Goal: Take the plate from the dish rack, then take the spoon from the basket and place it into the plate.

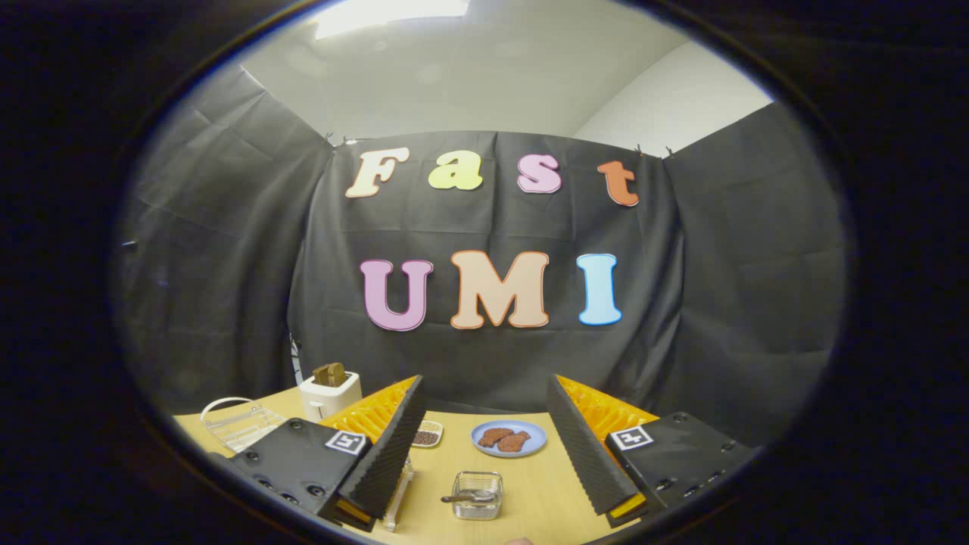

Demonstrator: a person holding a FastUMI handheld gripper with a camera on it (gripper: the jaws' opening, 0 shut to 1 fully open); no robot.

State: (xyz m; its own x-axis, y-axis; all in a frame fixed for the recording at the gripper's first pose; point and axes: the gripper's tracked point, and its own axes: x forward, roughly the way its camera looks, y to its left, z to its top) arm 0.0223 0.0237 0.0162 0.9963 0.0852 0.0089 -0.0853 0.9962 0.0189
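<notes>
My gripper [486, 390] is held above the wooden table [530, 484], open, with nothing between its fingers. Down between the fingers stands a small clear wire basket [477, 496], and a spoon [468, 497] lies in it. Beyond the basket, a blue plate [508, 437] rests flat on the table with two brown food pieces on it. A white wire rack [241, 424] sits far out to the left, past the left finger. A clear upright stand [401, 496] shows partly behind the left finger; what it holds is hidden.
A white toaster [329, 393] with a brown slice in its slot stands at the back left. A small dish of dark beans [426, 436] lies just left of the blue plate. Black cloth walls close the table's far side.
</notes>
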